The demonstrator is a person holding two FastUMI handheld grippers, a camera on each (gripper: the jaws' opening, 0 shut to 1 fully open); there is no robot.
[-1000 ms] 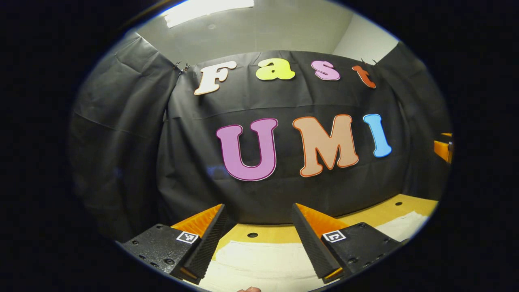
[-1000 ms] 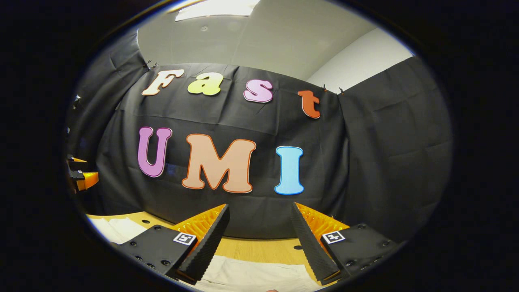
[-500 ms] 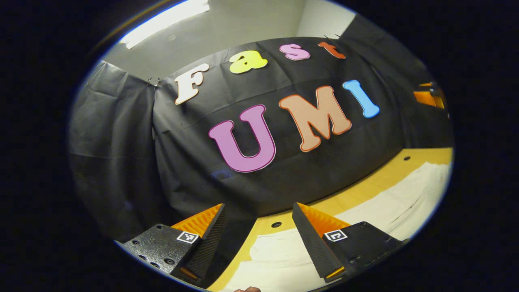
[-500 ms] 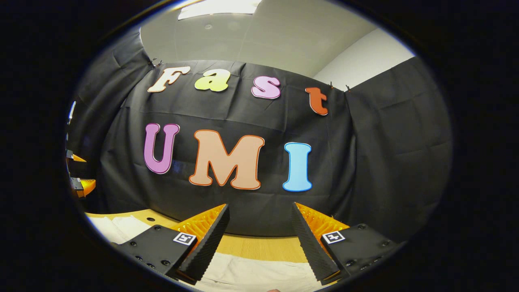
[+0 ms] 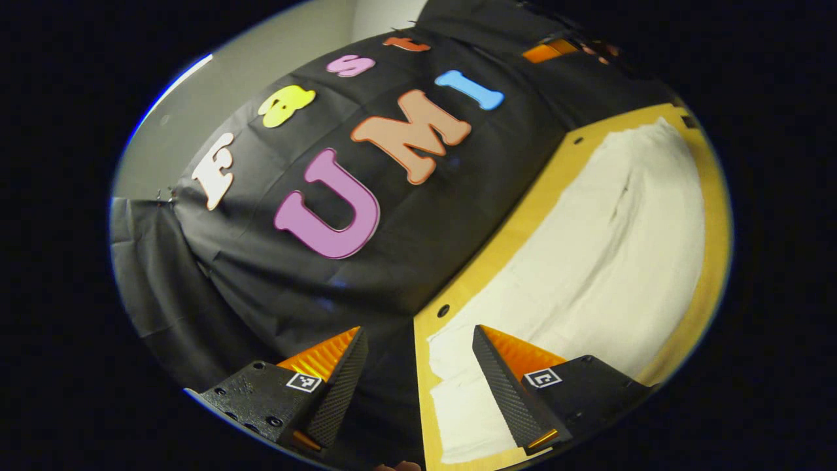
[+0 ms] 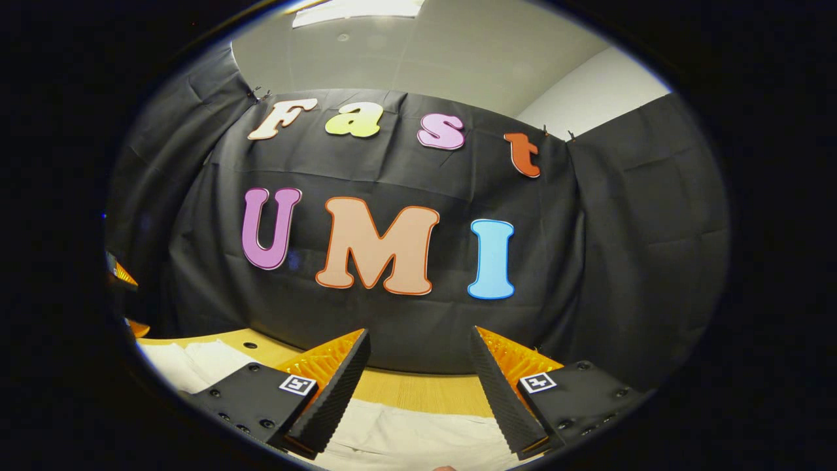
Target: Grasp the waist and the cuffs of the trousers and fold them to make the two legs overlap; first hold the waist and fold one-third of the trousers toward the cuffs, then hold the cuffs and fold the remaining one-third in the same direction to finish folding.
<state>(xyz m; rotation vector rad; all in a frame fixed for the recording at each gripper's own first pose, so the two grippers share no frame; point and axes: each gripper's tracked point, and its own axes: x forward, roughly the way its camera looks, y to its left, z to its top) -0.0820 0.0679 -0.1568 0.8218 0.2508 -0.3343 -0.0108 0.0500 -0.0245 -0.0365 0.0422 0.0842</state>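
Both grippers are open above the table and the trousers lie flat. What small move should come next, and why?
Probably lower the left gripper onto the near end of the trousers. Its jaws stand open with nothing between them, and the pale cloth lies spread along the wooden table, untouched. The right gripper is open too, above cloth, so it should likely come down likewise.

Air over my left claw (image 5: pixel 418 373) and right claw (image 6: pixel 418 383) is open. Trousers (image 5: pixel 588 261) flat on desk (image 5: pixel 503 242), nothing standing on them. Booth wall (image 6: pixel 405 327) blocks far edge.
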